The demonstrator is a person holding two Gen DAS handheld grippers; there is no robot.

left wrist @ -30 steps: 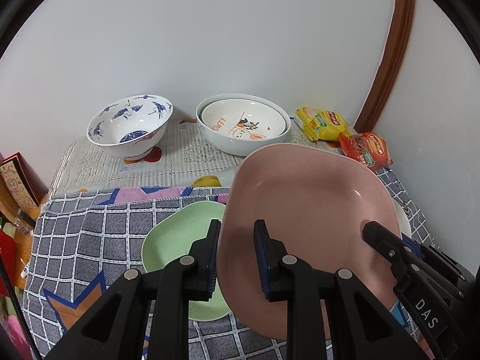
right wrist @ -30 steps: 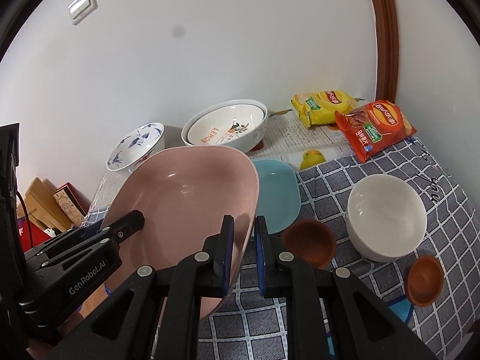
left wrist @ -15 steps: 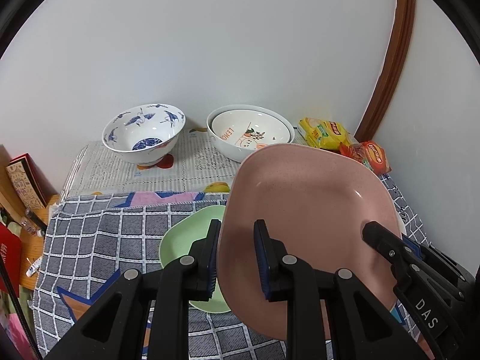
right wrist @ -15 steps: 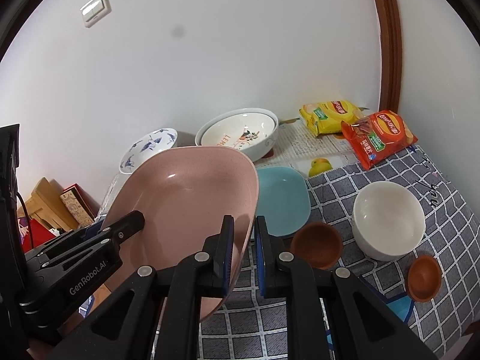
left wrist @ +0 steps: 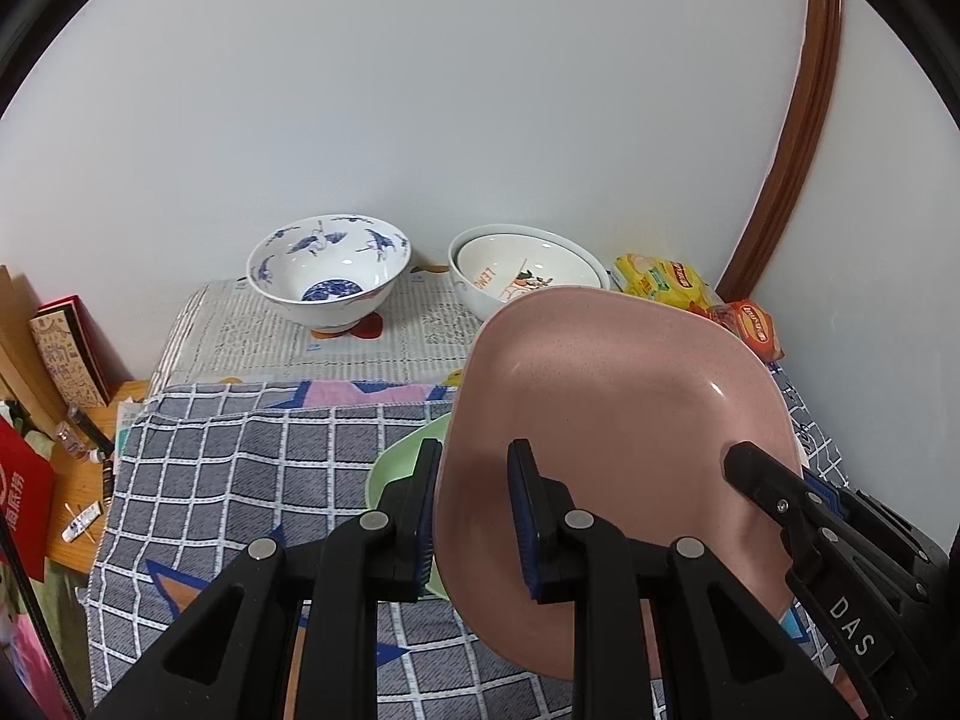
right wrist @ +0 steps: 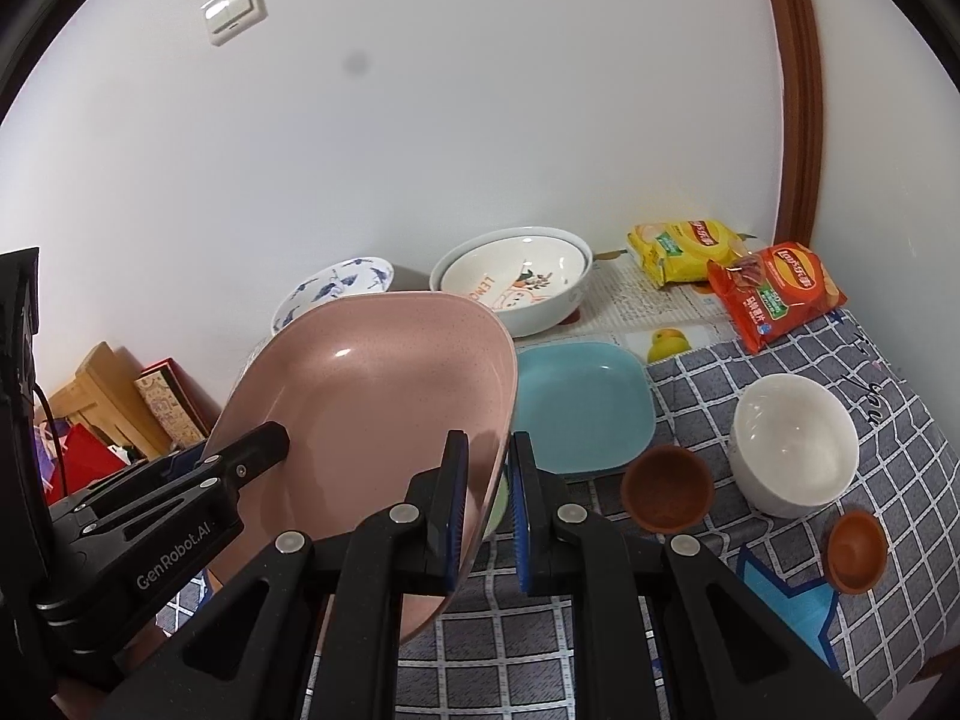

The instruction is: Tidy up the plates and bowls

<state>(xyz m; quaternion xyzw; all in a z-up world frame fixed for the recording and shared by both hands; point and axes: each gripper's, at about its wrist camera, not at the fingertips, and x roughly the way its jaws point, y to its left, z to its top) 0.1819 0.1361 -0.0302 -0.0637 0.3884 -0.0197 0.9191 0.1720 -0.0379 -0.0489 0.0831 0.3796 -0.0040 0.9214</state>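
Pink plate [left wrist: 606, 396] is carried above the table, left gripper [left wrist: 474, 510] and right gripper [right wrist: 487, 501] each clamped on opposite rims; the blue plate [right wrist: 585, 405] lies just beyond, right-gripper side.

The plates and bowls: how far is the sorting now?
Done: one patterned bowl is nested in another. In hand: both grippers, left and right, clamp the pink plate off the table. Left: green plate, blue plate, white bowl, two brown bowls.
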